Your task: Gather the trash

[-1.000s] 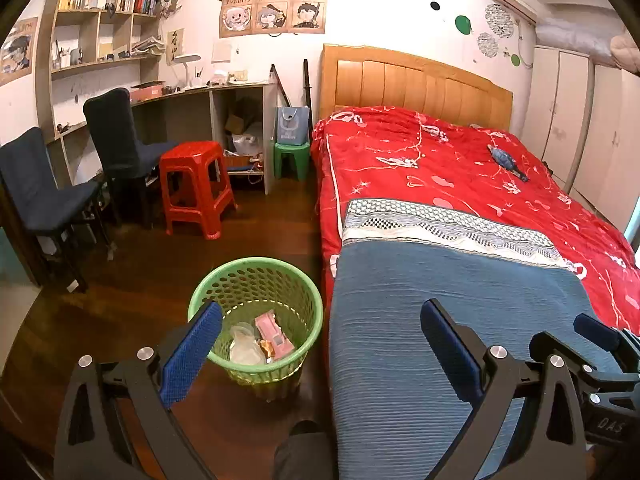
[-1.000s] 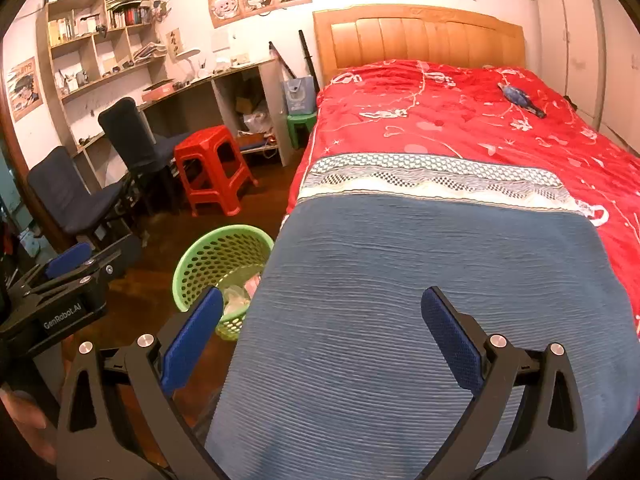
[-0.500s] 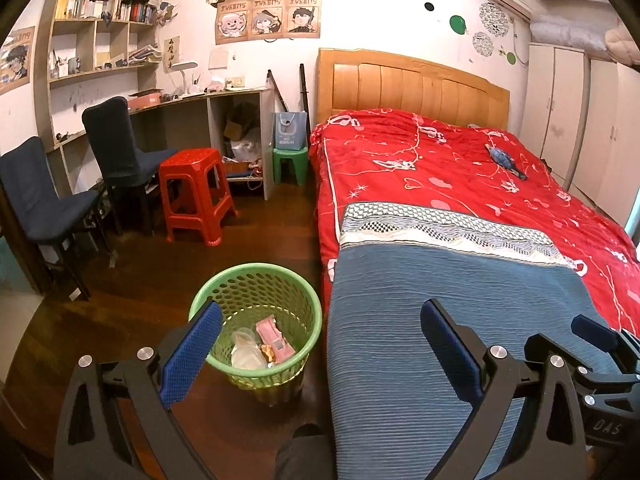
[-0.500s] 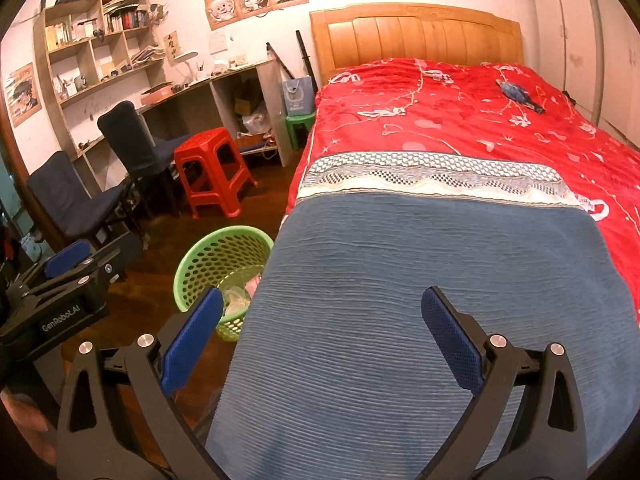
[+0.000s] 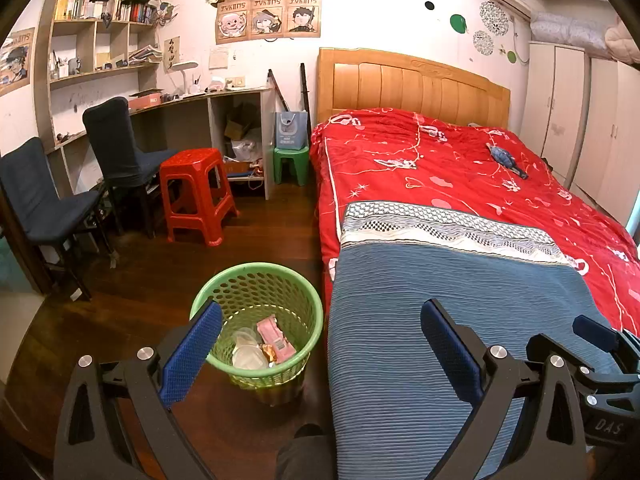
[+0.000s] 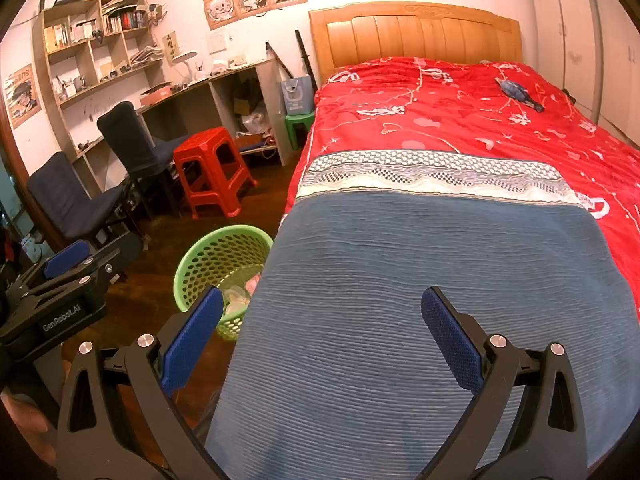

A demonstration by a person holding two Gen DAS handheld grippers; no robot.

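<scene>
Bedroom, dark wood floor (image 5: 132, 292); bed (image 5: 460, 184) fills the right of the frame, a blue blanket (image 5: 440, 320) over its near end. We find the green basket (image 5: 256, 280) at lower centre on the floor, just beside the bed's edge, with a pink wrapper (image 5: 274, 338) and clear plastic (image 5: 246, 350) inside. Our left gripper (image 5: 320, 344) and right gripper (image 6: 322, 332) both have their fingers spread wide, grasping nothing. A small blue item (image 5: 506, 160) lies on the red quilt, upper right.

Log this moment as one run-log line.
left gripper: open, empty | right gripper: open, empty | green basket: holds wrappers | blue object: on red bed
</scene>
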